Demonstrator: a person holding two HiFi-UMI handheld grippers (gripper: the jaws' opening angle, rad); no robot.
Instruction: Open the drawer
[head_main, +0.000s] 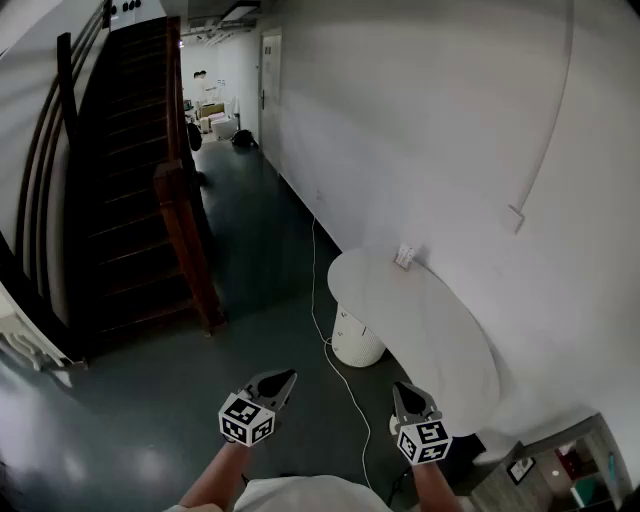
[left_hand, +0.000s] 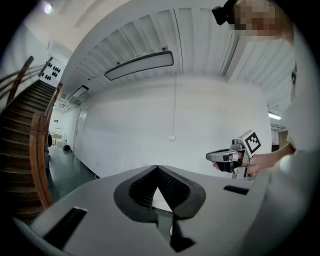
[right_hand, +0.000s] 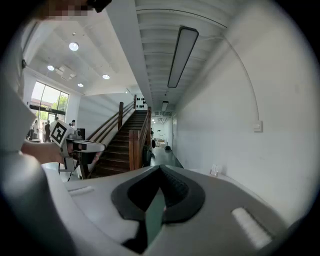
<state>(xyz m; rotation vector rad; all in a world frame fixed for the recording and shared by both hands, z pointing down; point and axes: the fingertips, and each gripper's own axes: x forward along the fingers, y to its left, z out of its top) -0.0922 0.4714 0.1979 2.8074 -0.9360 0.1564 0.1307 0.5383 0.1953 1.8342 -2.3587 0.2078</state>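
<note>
- Left gripper (head_main: 288, 377), grey two-jaw tool with a marker cube, was held low at the left of the head view. Its jaws were pressed together at the tips, with nothing between them.
- Right gripper (head_main: 400, 389), of the same build, was held beside it with a gap between the two. Its jaws were likewise closed and empty.
- Both grippers pointed away from the person and only slightly downward, over the dark green glossy floor (head_main: 255, 250).
- White oval tabletop (head_main: 440, 345) stood against the white wall (head_main: 430, 120), just ahead of the right gripper, on a white ribbed cylindrical base (head_main: 356, 345).
- Thin white cable (head_main: 316, 285) ran along the floor past that base.
- Dark wooden staircase (head_main: 130, 190) rose at the left.
- The drawer could not be picked out in any view. The only cabinet-like item was a grey unit holding small coloured objects (head_main: 565, 465) in the lower right corner of the head view, right of the right gripper and apart from it.
</note>
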